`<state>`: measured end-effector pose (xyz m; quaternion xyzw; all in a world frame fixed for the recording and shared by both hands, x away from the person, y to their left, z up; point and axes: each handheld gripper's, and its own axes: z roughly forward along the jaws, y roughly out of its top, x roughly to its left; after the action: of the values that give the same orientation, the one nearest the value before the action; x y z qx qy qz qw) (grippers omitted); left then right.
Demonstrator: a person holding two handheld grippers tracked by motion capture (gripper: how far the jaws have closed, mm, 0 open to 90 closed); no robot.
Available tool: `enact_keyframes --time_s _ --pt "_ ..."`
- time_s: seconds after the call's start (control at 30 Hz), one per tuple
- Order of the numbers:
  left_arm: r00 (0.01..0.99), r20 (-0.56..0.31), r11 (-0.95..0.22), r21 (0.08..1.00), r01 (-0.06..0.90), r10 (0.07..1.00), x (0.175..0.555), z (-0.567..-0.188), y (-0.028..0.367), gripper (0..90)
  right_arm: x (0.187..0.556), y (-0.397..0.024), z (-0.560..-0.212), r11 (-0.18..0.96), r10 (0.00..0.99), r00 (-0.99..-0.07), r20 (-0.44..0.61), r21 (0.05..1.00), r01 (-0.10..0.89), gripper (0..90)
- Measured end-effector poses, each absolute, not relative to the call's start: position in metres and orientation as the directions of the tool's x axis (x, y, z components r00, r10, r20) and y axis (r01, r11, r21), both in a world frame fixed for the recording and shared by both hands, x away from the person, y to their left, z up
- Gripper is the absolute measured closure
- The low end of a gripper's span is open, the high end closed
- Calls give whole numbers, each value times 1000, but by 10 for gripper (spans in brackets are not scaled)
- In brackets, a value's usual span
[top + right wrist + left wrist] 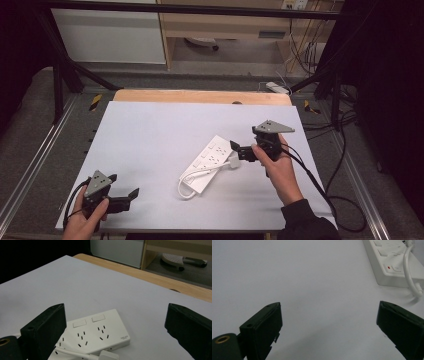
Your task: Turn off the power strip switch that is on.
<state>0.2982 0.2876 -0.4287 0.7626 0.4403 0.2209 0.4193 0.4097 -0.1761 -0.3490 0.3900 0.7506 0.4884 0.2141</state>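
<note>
The right hand-held gripper (240,152) hovers over the right half of the bench (150,130), its jaws spread wide and holding nothing. Just below and in front of it lies a white power strip (208,162), set diagonally near the bench's middle, a little toward the right edge. The strip's white cable (192,176) loops off its near end and runs back along its top, and the white plug (234,161) rests at the strip's right side, right under the gripper's jaws; whether a jaw touches it cannot be told. In the right gripper view the strip's far end, with two rocker switches and socket holes, sits between the two black jaws.

The left hand-held gripper (125,197) sits low at the bench's near left corner, jaws also wide apart and empty, well apart from the strip. In the left gripper view the strip's near end shows at the upper right with the cable curving past it.

Between the two grippers, and across the whole left and far parts of the bench, the surface is open. It is a pale grey sheet, with a strip of bare wood (200,96) showing along the far edge.

Around the bench run black frame bars (65,65) and metal rails (30,165), with grey floor, a wooden shelf unit (225,25) beyond and cables (345,200) trailing at the right
</note>
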Motion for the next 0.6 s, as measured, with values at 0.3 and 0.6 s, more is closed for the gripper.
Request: enact_keyframes --time_s 0.3,0.6 --pt "516 -31 -264 832 488 856 298 -429 287 65 405 -201 -351 186 812 -577 82 902 389 43" --pt "517 -31 -265 831 489 855 298 -429 287 65 399 -228 -356 151 830 -548 103 905 398 45"
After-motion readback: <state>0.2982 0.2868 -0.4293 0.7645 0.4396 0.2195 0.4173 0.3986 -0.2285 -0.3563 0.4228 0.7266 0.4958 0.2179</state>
